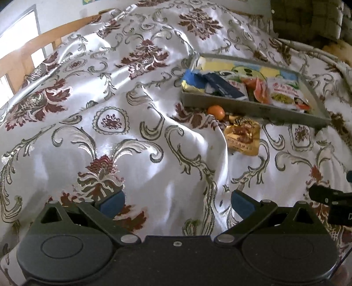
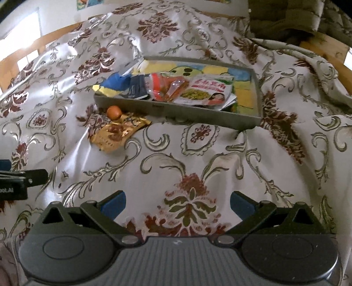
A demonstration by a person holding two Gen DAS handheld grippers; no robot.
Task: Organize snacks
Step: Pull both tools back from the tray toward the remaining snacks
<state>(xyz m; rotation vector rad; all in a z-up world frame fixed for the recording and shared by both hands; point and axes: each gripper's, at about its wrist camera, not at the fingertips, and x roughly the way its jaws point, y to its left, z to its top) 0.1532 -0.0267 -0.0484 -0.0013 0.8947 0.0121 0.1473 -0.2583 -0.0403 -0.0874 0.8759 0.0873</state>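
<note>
A grey tray (image 1: 248,106) (image 2: 176,112) lies on a patterned cloth and holds several snack packets: a blue and yellow one (image 2: 114,84), a dark one (image 2: 137,89), an orange one (image 2: 167,88) and a white one (image 2: 203,91). A small orange ball-shaped snack (image 1: 216,111) (image 2: 114,112) and a golden packet (image 1: 242,136) (image 2: 116,134) lie on the cloth just in front of the tray. My left gripper (image 1: 177,203) and right gripper (image 2: 177,203) are both open and empty, held over the cloth well short of the snacks.
The white cloth (image 1: 99,132) with dark red and grey ornaments is wrinkled, with a raised fold (image 1: 198,136) left of the golden packet. A wooden frame (image 1: 26,50) runs at the far left. A dark knitted thing (image 2: 286,17) sits at the far right.
</note>
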